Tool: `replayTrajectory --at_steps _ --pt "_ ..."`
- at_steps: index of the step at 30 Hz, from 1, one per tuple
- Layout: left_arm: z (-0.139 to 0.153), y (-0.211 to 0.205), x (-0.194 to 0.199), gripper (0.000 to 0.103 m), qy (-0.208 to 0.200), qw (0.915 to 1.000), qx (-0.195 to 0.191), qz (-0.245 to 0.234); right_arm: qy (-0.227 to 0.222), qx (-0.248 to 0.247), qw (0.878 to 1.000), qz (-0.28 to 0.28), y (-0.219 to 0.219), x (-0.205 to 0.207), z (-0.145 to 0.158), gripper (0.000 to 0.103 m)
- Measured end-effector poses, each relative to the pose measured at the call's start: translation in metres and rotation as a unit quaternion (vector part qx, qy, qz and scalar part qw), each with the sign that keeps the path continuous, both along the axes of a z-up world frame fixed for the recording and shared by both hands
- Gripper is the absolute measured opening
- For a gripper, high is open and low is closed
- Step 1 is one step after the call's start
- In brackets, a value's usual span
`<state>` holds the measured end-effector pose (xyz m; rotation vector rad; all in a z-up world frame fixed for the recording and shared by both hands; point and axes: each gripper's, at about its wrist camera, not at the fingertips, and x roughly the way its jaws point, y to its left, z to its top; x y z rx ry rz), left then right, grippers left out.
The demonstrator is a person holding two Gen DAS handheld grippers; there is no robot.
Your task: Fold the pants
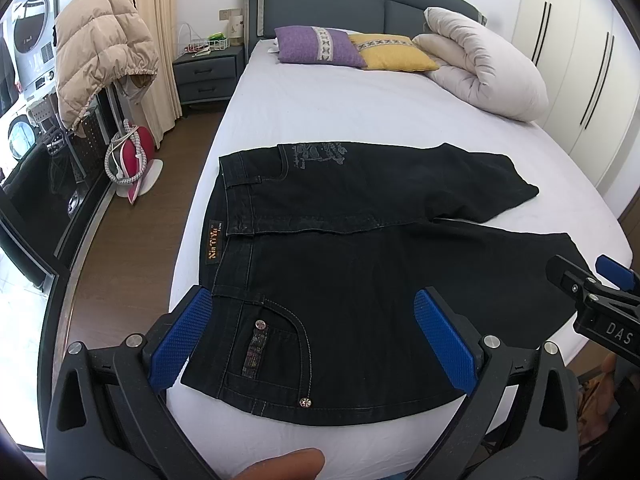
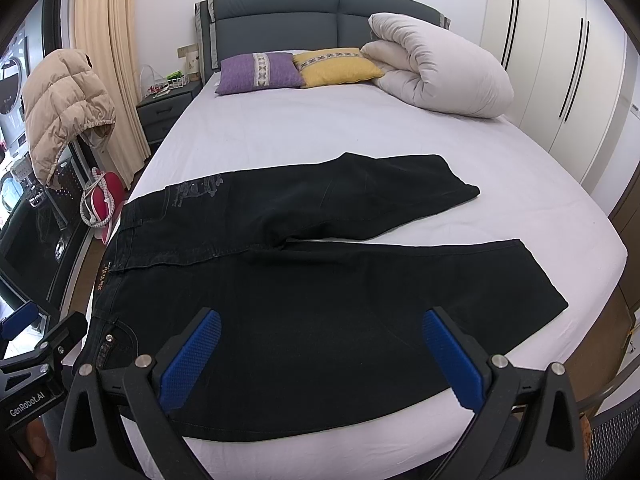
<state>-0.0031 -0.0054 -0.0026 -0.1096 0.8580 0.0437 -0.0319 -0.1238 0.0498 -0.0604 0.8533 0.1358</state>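
Note:
Black jeans (image 1: 340, 264) lie flat on the white bed (image 1: 320, 112), waistband to the left, both legs spread to the right. They also show in the right wrist view (image 2: 320, 280). My left gripper (image 1: 312, 312) is open and empty, hovering over the near pocket by the waistband. My right gripper (image 2: 320, 328) is open and empty, hovering over the near leg's thigh. The right gripper also shows at the right edge of the left wrist view (image 1: 592, 284). The left gripper shows at the left edge of the right wrist view (image 2: 36, 332).
A purple pillow (image 1: 320, 46), a yellow pillow (image 1: 392, 52) and a rolled duvet (image 1: 484, 64) lie at the bed's head. A nightstand (image 1: 210, 76), a beige jacket (image 1: 100, 48) on a stand and a red iron (image 1: 134, 156) stand left of the bed. White wardrobes (image 2: 560, 60) line the right.

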Motion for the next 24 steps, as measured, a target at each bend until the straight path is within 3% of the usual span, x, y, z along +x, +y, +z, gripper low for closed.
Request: replayTrajectory --at_steps 12,18,24 --pt "-0.014 0.012 0.004 0.103 0.005 0.9999 -0.010 0.005 0.004 -0.001 1.000 0.003 0.003 -0.002 -0.006 0.103" --pt "-0.016 0.034 0.020 0.103 -0.017 0.9962 -0.078 -0.035 0.010 -0.003 1.000 0.007 0.002 0.006 -0.013 0.103" --pt "-0.012 0.045 0.057 0.103 -0.036 0.9952 -0.068 -0.060 0.016 0.037 0.997 0.069 0.002 0.029 -0.011 0.103"
